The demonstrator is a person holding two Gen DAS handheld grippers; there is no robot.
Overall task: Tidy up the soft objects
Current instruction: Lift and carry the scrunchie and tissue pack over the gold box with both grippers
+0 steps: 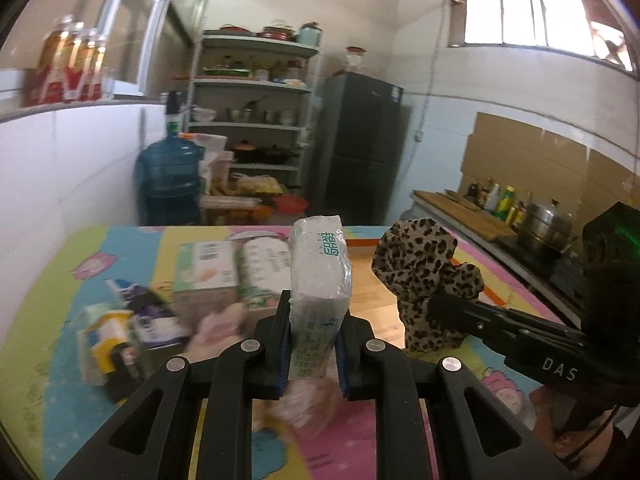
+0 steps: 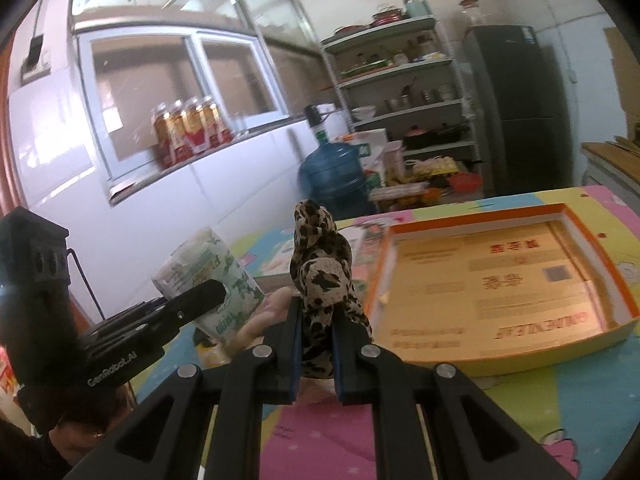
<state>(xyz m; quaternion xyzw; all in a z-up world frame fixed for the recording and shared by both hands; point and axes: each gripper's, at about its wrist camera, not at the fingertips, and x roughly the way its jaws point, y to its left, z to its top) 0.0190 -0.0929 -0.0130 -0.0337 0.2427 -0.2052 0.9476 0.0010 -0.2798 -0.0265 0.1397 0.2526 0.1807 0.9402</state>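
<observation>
My left gripper (image 1: 313, 322) is shut on a clear-wrapped tissue pack (image 1: 320, 280) with green print, held upright above the colourful mat (image 1: 60, 300). That pack (image 2: 208, 280) also shows at the left of the right wrist view, in the left gripper (image 2: 218, 294). My right gripper (image 2: 316, 320) is shut on a leopard-print cloth (image 2: 322, 264), which sticks up between its fingers. In the left wrist view the cloth (image 1: 420, 264) hangs at the right, pinched by the right gripper (image 1: 434, 300). A shallow orange-rimmed cardboard box (image 2: 500, 280) lies open on the mat to the right.
More tissue packs (image 1: 224, 268), a small box (image 1: 108, 340) and a pink soft item (image 1: 220, 328) lie on the mat at the left. A white wall (image 1: 60, 168) borders the left side. Behind stand a water jug (image 1: 168, 176), a shelf rack (image 1: 256, 108) and a fridge (image 1: 360, 140); a counter with pots (image 1: 540, 228) is right.
</observation>
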